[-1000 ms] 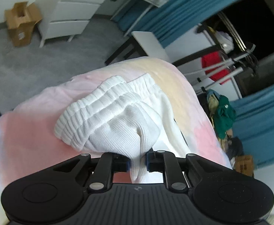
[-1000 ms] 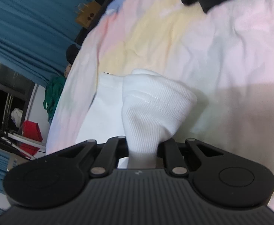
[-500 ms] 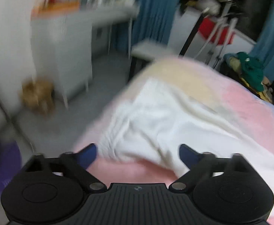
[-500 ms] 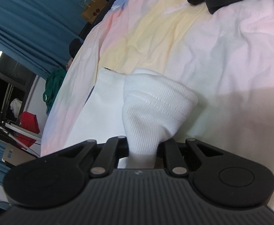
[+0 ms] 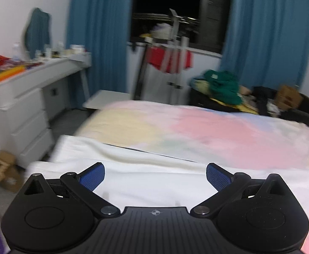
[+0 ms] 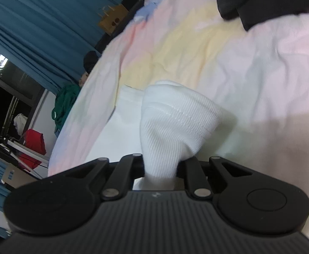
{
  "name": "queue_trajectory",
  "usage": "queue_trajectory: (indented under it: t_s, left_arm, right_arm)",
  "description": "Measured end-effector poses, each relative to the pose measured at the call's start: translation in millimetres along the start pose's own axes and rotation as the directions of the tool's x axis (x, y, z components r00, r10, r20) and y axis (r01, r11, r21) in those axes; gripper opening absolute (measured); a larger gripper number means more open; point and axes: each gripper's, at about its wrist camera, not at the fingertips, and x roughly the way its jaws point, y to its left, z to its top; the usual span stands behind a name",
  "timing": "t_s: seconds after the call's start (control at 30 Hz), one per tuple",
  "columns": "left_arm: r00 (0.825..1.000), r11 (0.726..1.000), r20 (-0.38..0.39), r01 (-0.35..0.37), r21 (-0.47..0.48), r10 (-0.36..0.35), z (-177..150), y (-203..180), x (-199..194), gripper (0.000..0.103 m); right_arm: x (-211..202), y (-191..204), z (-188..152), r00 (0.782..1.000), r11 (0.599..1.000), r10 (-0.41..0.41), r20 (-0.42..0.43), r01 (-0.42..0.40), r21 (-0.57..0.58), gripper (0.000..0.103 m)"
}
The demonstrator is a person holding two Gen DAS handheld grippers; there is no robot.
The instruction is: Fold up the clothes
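Right tongs clamp narrow on a bunched ribbed cuff of the white garment. Left tongs gape wide, jaws just opened, nothing pinched, blue pads hovering over the same white garment, which lies spread on the bed. Cloth looks light, soft, floppy, thick rib knit; likely grips well, sags when lifted. Best hold: hems, cuffs, corners. Bedspread pastel, rumpled. Beyond: white dresser, blue curtains, green clothes pile.
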Motion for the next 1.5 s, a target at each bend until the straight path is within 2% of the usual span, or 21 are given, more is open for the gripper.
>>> queue_trajectory:
  t_s: [0.2,0.33,0.5,0.67,0.83,1.0,1.13,1.2,1.27,1.4,1.43,1.5]
  left_arm:
    - [1.0,1.0,-0.013,0.001,-0.029,-0.001,-28.9,-36.7,63.1,0.103]
    - [0.996,0.998,-0.062,-0.055,0.016,0.056,-49.6,-29.9,99.8,0.102]
    - [0.985,0.991,-0.12,-0.112,0.076,0.121,-74.4,-22.9,132.9,0.102]
    - [0.978,0.98,-0.128,-0.149,0.13,0.166,-95.6,-27.9,144.5,0.103]
    - [0.978,0.982,-0.139,-0.142,0.124,0.158,-98.2,-25.5,146.3,0.103]
    - [0.976,0.983,-0.152,-0.141,0.12,0.158,-93.8,-24.0,147.1,0.103]
    - [0.976,0.984,-0.158,-0.132,0.122,0.15,-87.1,-20.4,142.9,0.103]
    - [0.977,0.985,-0.158,-0.123,0.119,0.141,-84.4,-18.7,140.4,0.103]
    - [0.979,0.987,-0.155,-0.114,0.115,0.132,-81.7,-17.1,138.0,0.103]
    - [0.98,0.989,-0.158,-0.106,0.101,0.121,-81.0,-16.7,133.8,0.103]
    - [0.98,0.99,-0.156,-0.105,0.094,0.119,-80.9,-15.9,132.1,0.103]
    - [0.983,0.992,-0.148,-0.1,0.079,0.111,-81.5,-13.2,128.4,0.103]
  right_arm:
    - [-4.6,2.0,2.4,1.0,1.0,0.009,0.023,-0.008,-0.026,0.013]
    - [-6.5,8.8,2.9,0.999,0.998,0.016,0.044,-0.013,-0.069,0.013]
    - [-6.8,10.7,1.8,0.998,0.998,0.007,0.056,-0.004,-0.06,0.013]
    - [-11.4,13.7,2.0,0.997,0.997,0.016,0.076,-0.01,-0.077,0.013]
    - [-16.6,26.7,0.1,0.994,0.988,0.006,0.107,0.011,-0.153,0.013]
    - [-35.1,64.3,-13.2,0.975,0.951,0.013,0.22,0.056,-0.305,0.013]
    - [-56.2,108.5,-32.0,0.947,0.887,0.052,0.316,0.102,-0.451,0.013]
    - [-69.0,137.1,-50.4,0.926,0.829,0.108,0.361,0.117,-0.547,0.013]
    - [-81.5,167.7,-74.7,0.903,0.752,0.181,0.39,0.128,-0.646,0.013]
    - [-103.8,219.3,-143.6,0.869,0.599,0.353,0.346,0.074,-0.797,0.013]
    - [-107.9,227.7,-163.7,0.868,0.569,0.378,0.322,0.057,-0.821,0.013]
    - [-113.3,238.7,-209.2,0.867,0.471,0.436,0.243,0.011,-0.882,0.013]
